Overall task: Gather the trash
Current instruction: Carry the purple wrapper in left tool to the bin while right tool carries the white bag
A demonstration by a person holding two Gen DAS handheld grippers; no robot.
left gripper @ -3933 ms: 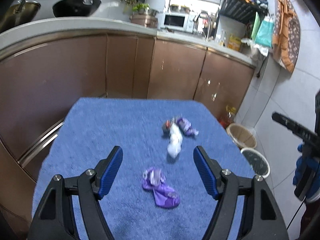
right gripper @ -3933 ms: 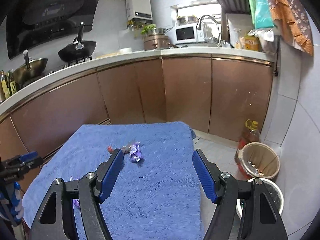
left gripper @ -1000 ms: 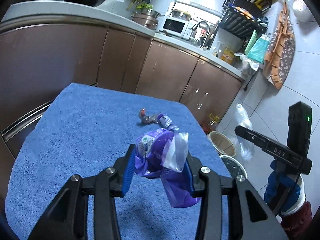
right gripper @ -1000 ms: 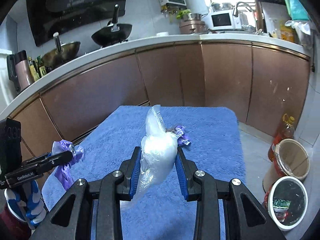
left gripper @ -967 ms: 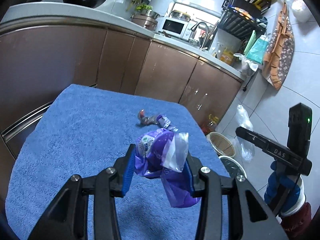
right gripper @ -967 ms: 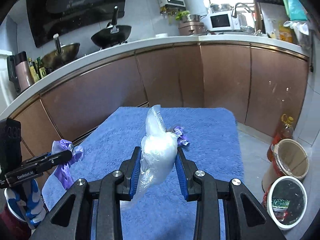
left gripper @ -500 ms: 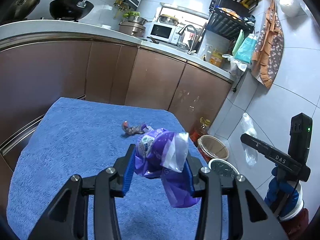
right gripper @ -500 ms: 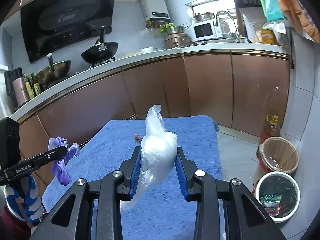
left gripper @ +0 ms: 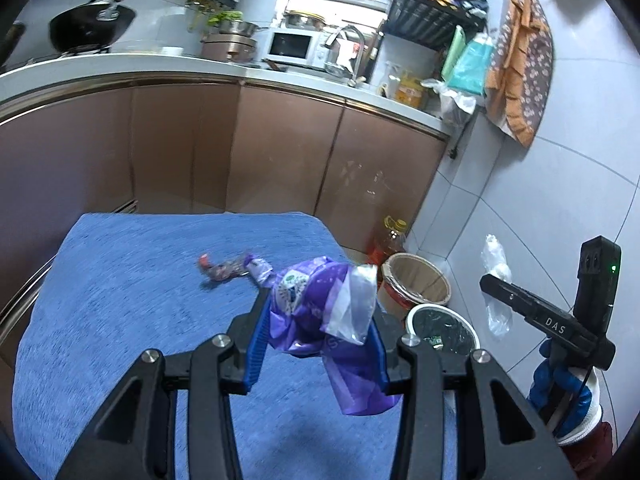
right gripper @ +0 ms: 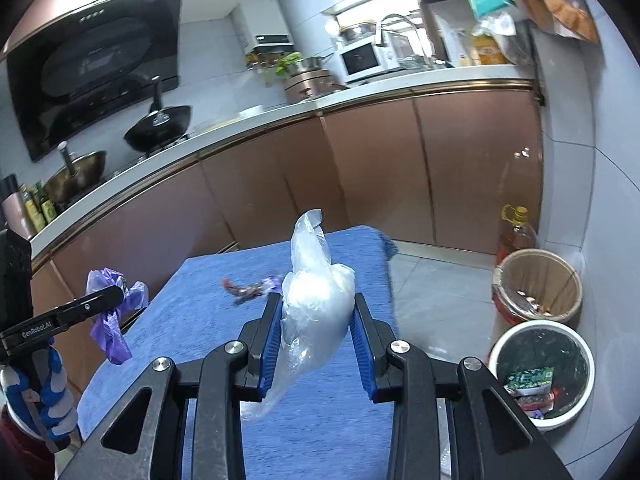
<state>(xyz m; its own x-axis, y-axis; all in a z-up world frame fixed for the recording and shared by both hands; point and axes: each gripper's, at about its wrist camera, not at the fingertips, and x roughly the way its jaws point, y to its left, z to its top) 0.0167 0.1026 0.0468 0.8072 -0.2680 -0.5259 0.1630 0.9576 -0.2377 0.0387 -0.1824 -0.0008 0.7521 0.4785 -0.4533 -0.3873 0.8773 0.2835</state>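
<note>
Between the left tool [left gripper: 318, 336] pads sits a crumpled purple wrapper [left gripper: 320, 320], pinched tight and lifted clear of the blue-towelled worktop [left gripper: 120, 300], probably so it can be carried off without dragging. Ahead of that tool, two small candy wrappers [left gripper: 232, 268] lie loose on the towel, not yet collected. Right of the tool, down on the floor, stands a white bin [right gripper: 540, 372] with trash inside, and beyond it a brown basket [right gripper: 536, 284]; the white bin looks like the drop target. Right tool [right gripper: 316, 336] is clamped on a clear plastic bag [right gripper: 316, 304], tail hanging below the pads, held up and nearing the worktop's right edge, likely for a swing over the bin.
</note>
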